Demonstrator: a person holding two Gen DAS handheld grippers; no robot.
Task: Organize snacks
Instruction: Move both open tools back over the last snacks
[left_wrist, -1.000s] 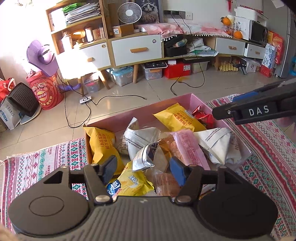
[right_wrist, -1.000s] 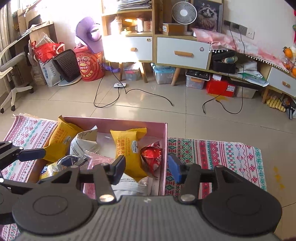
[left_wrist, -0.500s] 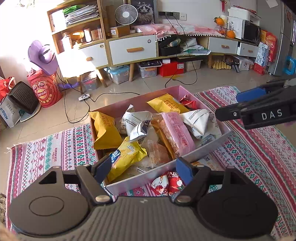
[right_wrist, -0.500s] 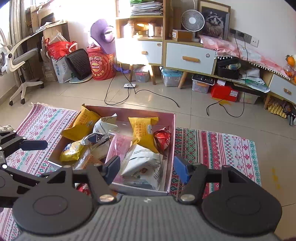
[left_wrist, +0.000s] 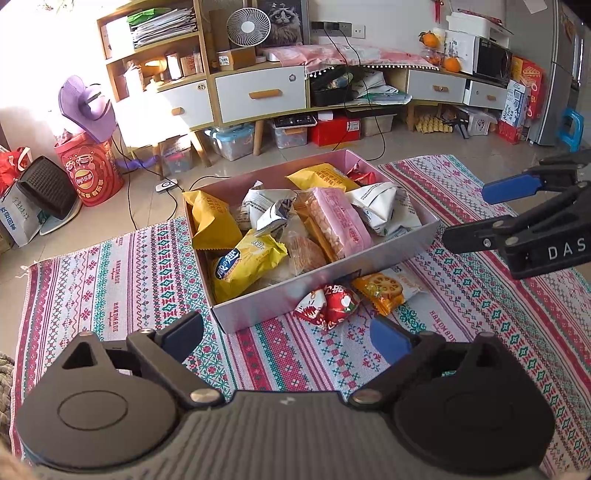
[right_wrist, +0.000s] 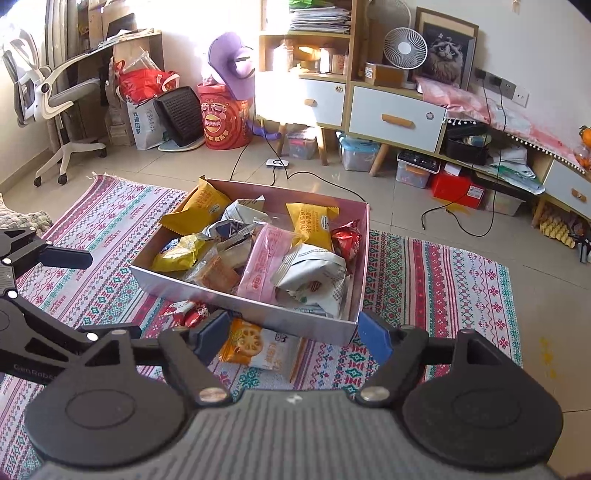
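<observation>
Left gripper (left_wrist: 286, 334): lower centre of the left wrist view, above the patterned rug (left_wrist: 110, 280). Jaws are opening and stand wide apart; nothing lies between the pads. State: released.

Right gripper (right_wrist: 293, 334): lower centre of the right wrist view. Jaws are opening; no item is clamped. The orange lotus-root packet (right_wrist: 258, 345) lies on the rug below the gap between the fingers, not gripped. State: released. In the left wrist view this same gripper enters from the right edge of the frame.

Pink box (left_wrist: 325, 291): centre of both views, resting on the rug. Contents, left wrist view:
- yellow packet (left_wrist: 212, 223), upright against the left wall;
- yellow bag with blue label (left_wrist: 243, 264), near front left corner;
- pink packet (left_wrist: 340, 225), centre, lying lengthwise;
- white-grey packet (left_wrist: 384, 206), right side;
- second yellow packet (left_wrist: 321, 177), against the far wall;
- red wrapped item (left_wrist: 360, 175), far right corner.

Outside the box, on the rug, just beside the front wall: red-and-white packet (left_wrist: 328, 304) and the orange lotus-root packet, which touch each other.

Background, upper part of both frames: cabinet with white drawers (left_wrist: 258, 96) and a desk fan (left_wrist: 243, 27) on top.
</observation>
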